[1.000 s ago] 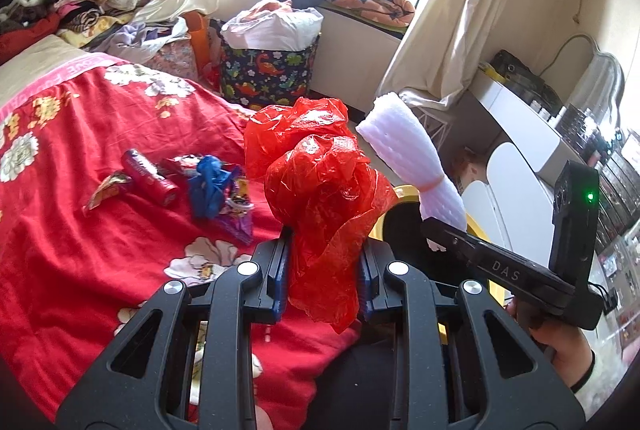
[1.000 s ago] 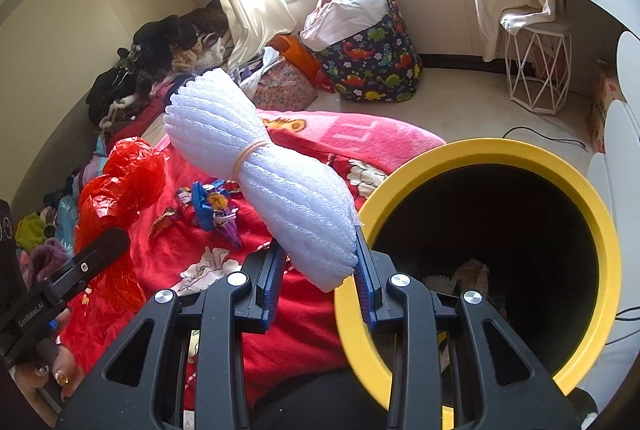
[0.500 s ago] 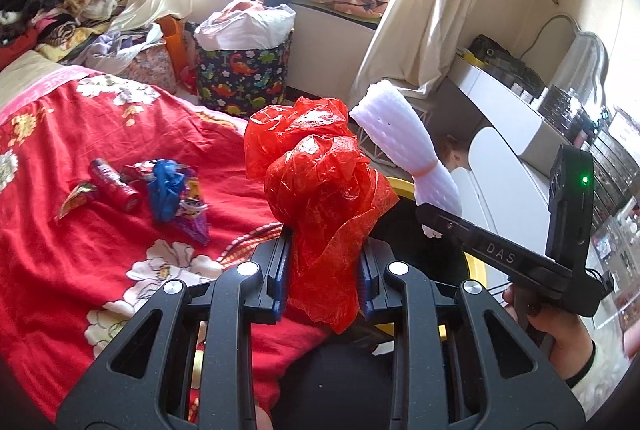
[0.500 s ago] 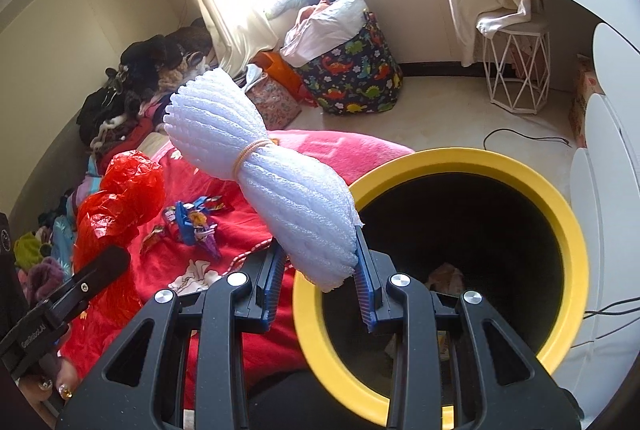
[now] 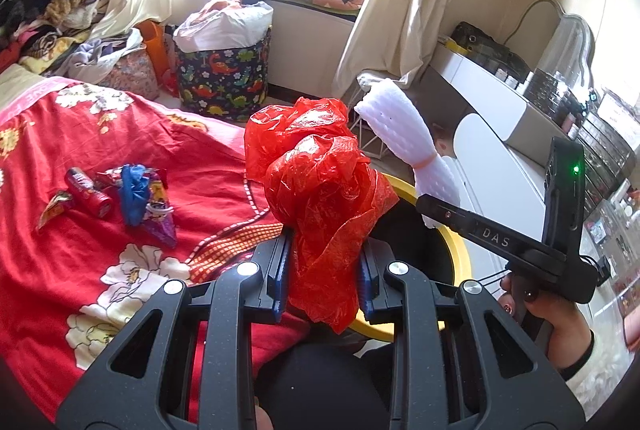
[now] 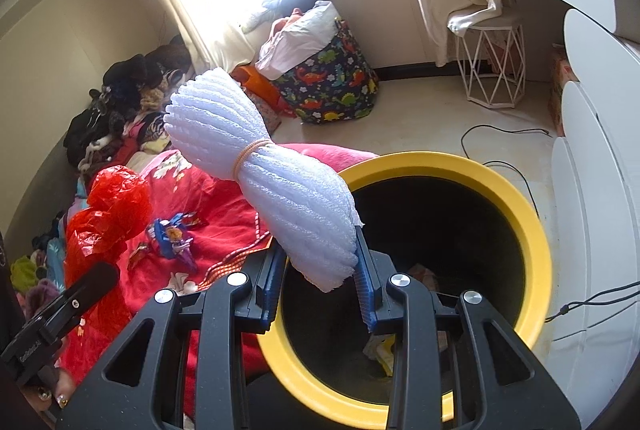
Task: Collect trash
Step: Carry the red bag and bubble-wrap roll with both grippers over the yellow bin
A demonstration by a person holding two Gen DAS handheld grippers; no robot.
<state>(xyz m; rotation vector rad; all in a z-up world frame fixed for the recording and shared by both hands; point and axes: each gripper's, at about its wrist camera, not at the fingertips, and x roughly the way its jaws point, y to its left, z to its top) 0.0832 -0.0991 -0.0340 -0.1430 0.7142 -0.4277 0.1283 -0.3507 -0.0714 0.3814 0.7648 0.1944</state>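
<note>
Both grippers have moved sideways from the bed toward the bin since the earlier pictures, so the bin now fills more of the right wrist view and the wrappers on the bed have slid further left in the left wrist view.

The left gripper (image 5: 323, 280) is closed on a crumpled red plastic bag (image 5: 320, 197), which stands up between its blue pads and hangs a little below them. Behind this bag the yellow rim of the bin (image 5: 454, 250) shows only in part.

The right gripper (image 6: 318, 290) is clamped on the lower end of a white foam bundle (image 6: 276, 185), tied in the middle with a rubber band (image 6: 249, 157). The bundle leans up and to the left. Its gripped end is over the near left part of the bin (image 6: 524, 213), which has a yellow rim and a dark inside. Some trash already lies at the bottom of it.

On the red flowered blanket (image 5: 60, 262) a small red can (image 5: 89, 191), a blue plastic bag (image 5: 134, 191) and some snack wrappers (image 5: 160, 218) lie close together. A dinosaur-print basket (image 6: 332, 85) stands on the floor near the window.
</note>
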